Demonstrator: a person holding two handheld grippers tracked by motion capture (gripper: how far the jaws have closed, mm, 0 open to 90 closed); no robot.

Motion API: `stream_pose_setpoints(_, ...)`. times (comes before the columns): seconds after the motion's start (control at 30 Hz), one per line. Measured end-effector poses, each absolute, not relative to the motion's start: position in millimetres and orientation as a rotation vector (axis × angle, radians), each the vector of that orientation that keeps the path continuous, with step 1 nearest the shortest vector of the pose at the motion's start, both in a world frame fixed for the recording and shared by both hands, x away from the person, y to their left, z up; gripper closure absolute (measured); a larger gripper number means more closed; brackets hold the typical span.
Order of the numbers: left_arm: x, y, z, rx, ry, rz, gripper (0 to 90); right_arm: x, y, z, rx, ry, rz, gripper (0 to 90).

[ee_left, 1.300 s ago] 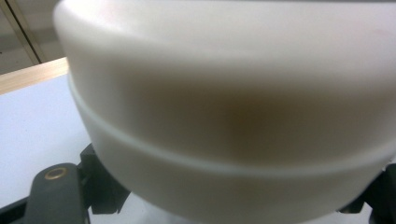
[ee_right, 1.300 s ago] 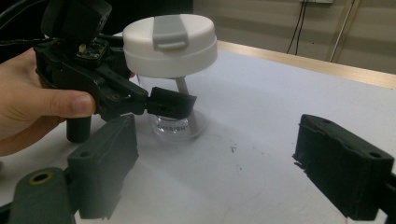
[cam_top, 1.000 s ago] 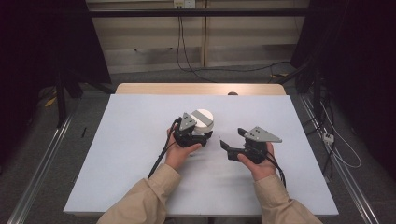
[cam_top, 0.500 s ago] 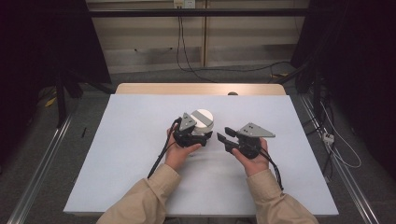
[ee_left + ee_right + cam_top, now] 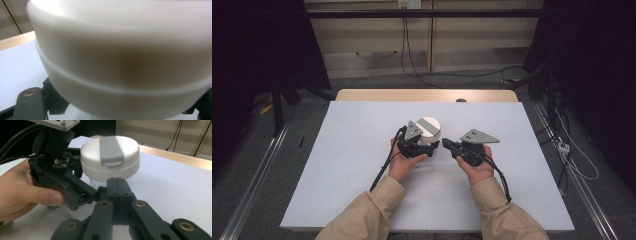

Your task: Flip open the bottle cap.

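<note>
Right gripper [image 5: 446, 144] jaws just closed; container [image 5: 429, 131] upright.

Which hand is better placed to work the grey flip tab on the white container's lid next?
Probably the right: the left gripper is shut on the white container, steadying it, while the right gripper, jaws just closed empty, points at the lid's grey tab.

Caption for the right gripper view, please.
Right gripper, jaws just closed on nothing, points at a white lidded container held by the left gripper.
</note>
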State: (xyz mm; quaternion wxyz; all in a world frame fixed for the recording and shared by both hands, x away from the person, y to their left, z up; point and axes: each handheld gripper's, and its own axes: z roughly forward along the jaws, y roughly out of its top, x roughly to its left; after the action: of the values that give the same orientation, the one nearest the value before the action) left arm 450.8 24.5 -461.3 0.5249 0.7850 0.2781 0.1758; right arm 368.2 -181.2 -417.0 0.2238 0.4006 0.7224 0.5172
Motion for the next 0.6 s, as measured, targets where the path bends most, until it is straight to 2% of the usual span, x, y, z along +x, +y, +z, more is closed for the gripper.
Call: stream_pose_setpoints(0.6,450.6,24.2,-461.3,1.881,0.665,0.423,18.6,372.8,-179.5,-417.4,1.123,1.999,1.446,90.0)
